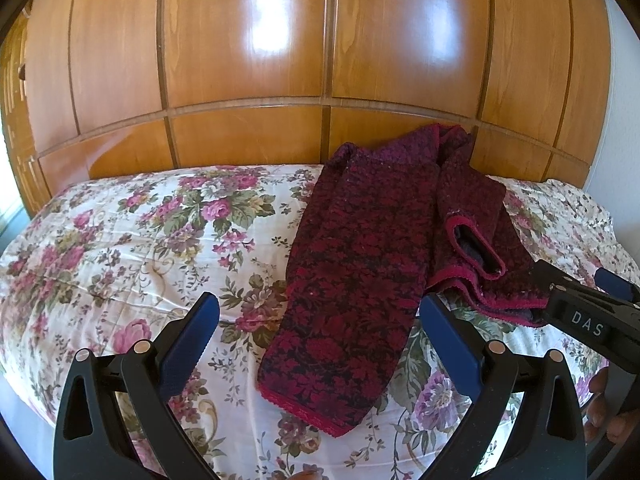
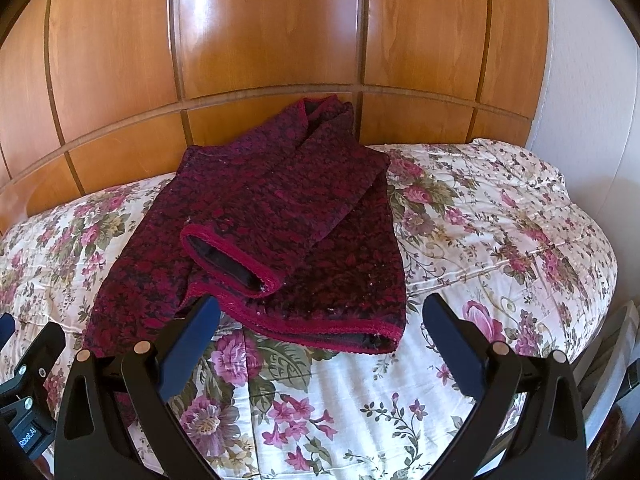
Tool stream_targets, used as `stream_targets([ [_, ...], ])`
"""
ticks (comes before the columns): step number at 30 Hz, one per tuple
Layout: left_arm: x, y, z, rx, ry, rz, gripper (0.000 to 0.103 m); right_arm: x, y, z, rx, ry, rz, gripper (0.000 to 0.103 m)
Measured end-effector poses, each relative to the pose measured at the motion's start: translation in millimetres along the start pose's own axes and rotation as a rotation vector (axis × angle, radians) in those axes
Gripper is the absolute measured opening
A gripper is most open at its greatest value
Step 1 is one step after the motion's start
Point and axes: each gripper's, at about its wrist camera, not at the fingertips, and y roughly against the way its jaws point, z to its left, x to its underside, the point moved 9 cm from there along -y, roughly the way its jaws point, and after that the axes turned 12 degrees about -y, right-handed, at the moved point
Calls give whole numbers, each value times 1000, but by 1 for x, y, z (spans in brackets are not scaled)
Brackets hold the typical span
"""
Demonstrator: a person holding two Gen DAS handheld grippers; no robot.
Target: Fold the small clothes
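Left wrist: unfolded sweater (image 1: 352, 280) half.

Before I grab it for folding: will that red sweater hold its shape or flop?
Probably flop: the sweater already drapes in soft folds over the bedspread. Its thick knit looks grippy, unlikely to slip. The folded-over sleeve may slide off when lifted.

Both views are bright and evenly lit by daylight, with white glare patches on the glossy wooden headboard (image 1: 320, 40) high above the floral bedspread (image 1: 120, 220). Fisheye distortion bows the headboard's panel lines and curves the bed outward, and black vignette fills the corners above it. The centre is sharp; detail softens toward the rim, and shadows are faint.
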Motion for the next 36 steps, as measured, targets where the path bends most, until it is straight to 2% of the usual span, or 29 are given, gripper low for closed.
stream_targets([
  [19,26,-32,-10,23,-57,82,99,4,-17,-18,-2,-39,48,101],
  [24,47,-51,-16,47,-87,151,97,3,-21,-15,-64,-39,55,101],
  [27,59,-61,-21,62,-124,182,76,1,-26,-4,-126,-18,65,100],
  [30,67,-67,-24,80,-160,192,68,-2,-36,13,-184,18,87,85],
  [32,67,-66,-26,95,-177,176,53,-3,-47,27,-208,49,102,80],
  [34,67,-65,-27,123,-182,165,24,-3,-61,36,-199,84,113,76],
  [35,66,-63,-26,148,-171,158,18,-3,-67,39,-197,97,119,71],
  [36,64,-60,-27,167,-163,151,3,-4,-75,43,-198,106,130,68],
])
